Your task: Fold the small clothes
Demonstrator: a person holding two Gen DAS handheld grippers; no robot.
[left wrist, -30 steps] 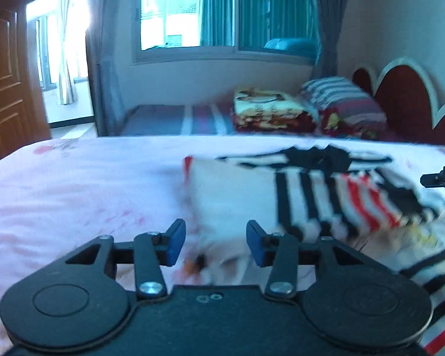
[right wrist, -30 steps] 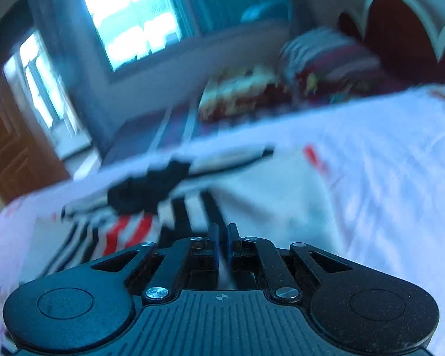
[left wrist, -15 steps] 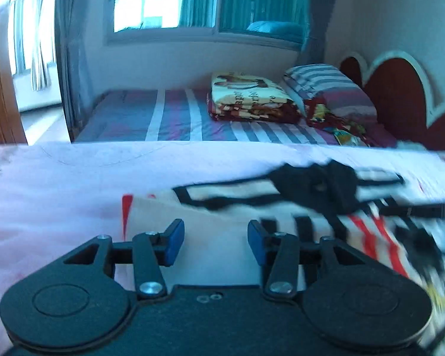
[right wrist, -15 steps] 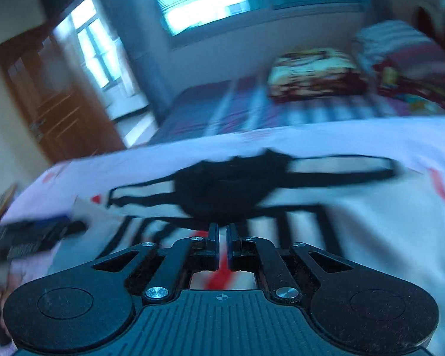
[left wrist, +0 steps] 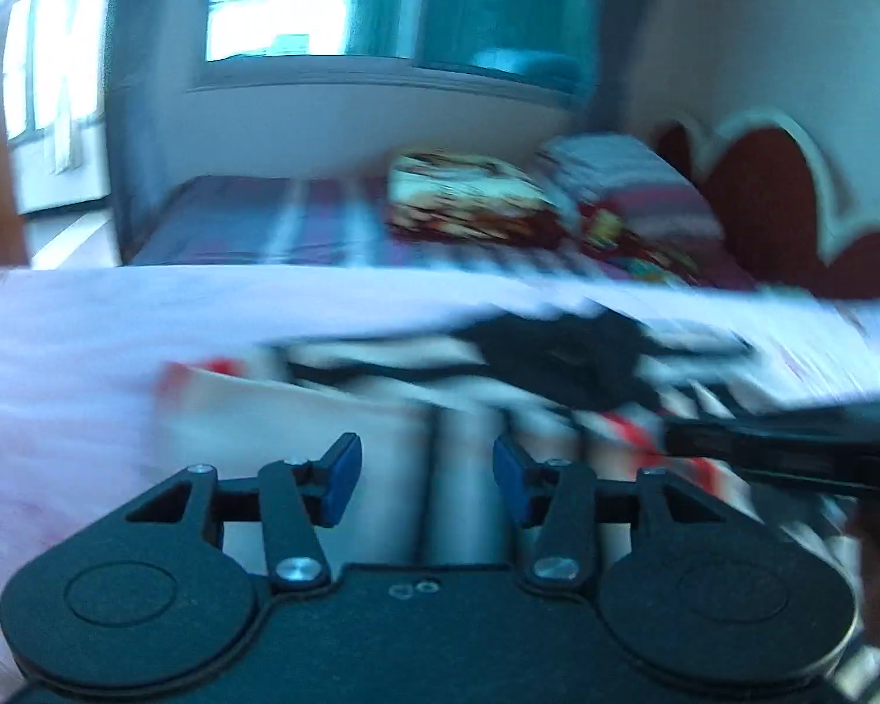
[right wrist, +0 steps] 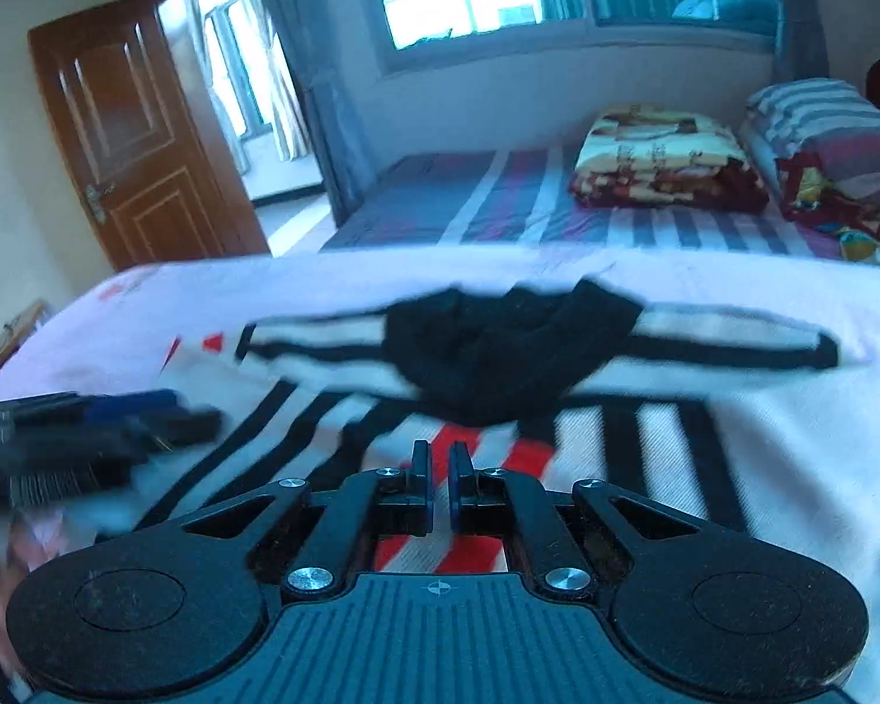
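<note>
Left gripper [left wrist: 423,472] jaws apart, empty, above striped garment [right wrist: 645,440] on pink bedsheet [right wrist: 352,287]. Right gripper [right wrist: 436,484] jaws nearly together, apparently gripping nothing.

Black gripper [left wrist: 425,469], blue pads [left wrist: 340,472]

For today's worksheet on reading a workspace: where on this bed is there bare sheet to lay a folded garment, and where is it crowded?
Bare white bed sheet lies right of the striped shirt, and more beyond its black collar, toward the striped mattress. It is crowded at the shirt's left edge, where the left gripper reaches in.
</note>
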